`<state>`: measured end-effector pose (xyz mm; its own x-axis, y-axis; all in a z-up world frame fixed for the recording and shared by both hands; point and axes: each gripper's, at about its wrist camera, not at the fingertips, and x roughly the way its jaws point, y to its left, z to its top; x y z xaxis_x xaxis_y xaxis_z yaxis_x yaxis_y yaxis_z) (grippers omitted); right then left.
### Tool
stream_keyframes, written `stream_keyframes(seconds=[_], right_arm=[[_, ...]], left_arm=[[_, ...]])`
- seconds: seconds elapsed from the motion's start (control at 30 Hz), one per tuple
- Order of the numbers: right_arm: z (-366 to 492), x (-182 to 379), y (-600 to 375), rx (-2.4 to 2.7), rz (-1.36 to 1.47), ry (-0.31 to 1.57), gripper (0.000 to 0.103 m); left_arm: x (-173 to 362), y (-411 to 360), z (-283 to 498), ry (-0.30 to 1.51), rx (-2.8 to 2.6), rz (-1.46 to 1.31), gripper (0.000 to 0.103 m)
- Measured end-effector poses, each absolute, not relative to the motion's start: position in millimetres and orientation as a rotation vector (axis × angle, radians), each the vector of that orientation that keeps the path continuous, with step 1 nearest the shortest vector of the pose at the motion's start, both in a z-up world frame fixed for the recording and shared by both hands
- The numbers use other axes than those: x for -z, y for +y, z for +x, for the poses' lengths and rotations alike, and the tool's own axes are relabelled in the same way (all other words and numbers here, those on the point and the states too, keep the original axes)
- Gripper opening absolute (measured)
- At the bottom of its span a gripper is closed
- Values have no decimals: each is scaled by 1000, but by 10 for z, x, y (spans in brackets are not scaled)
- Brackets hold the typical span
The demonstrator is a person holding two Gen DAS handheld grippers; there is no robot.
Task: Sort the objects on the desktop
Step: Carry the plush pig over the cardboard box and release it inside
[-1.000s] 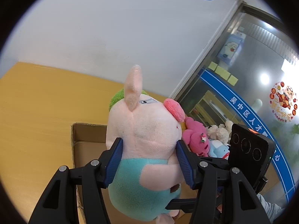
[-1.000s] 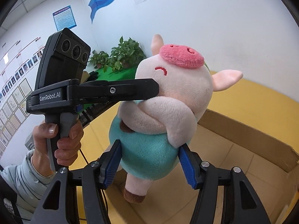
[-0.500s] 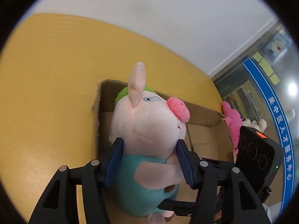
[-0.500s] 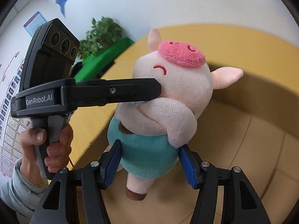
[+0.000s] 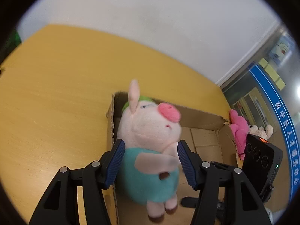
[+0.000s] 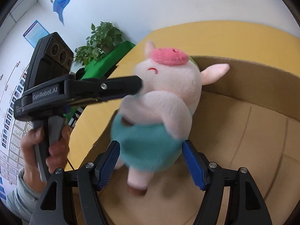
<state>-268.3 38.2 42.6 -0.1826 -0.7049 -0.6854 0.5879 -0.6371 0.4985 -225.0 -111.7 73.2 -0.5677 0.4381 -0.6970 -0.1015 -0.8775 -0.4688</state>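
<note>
A pink plush pig (image 5: 150,129) in a teal outfit hangs over the open cardboard box (image 5: 204,116). My left gripper (image 5: 150,161) stands around its body, blue pads (image 5: 115,161) wide apart and hardly pressing the plush. In the right wrist view the pig (image 6: 159,116) is blurred with motion and the left gripper's finger (image 6: 105,88) touches its neck. My right gripper (image 6: 151,161) is spread around the teal belly, with a gap on the right side. The box floor (image 6: 243,131) lies under the pig's feet.
The box sits on a yellow wooden table (image 5: 56,93). Pink and beige plush toys (image 5: 241,129) lie beyond the box's far right corner. A potted plant (image 6: 99,41) and a green cloth (image 6: 110,60) stand past the table's edge.
Both grippers have tilted down over the box with the pig. Their jaws have spread wider, and the pig has sunk lower between them and is now blurred.
</note>
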Motion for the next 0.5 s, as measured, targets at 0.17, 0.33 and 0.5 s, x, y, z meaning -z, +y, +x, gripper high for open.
stream_keyframes(seconds=[0.17, 0.33, 0.5], right_arm=[[-2088, -914, 1149, 1994, 1085, -118, 93], [-1440, -1175, 2099, 2121, 1044, -43, 102], [-1056, -789, 2737, 2170, 1224, 27, 102]], left_arm=[[-1220, -1094, -1535, -365, -2579, -1081, 73], [-1104, -678, -958, -172, -2507, -1093, 75], [-625, -510, -755, -155, -2428, -1250, 75]])
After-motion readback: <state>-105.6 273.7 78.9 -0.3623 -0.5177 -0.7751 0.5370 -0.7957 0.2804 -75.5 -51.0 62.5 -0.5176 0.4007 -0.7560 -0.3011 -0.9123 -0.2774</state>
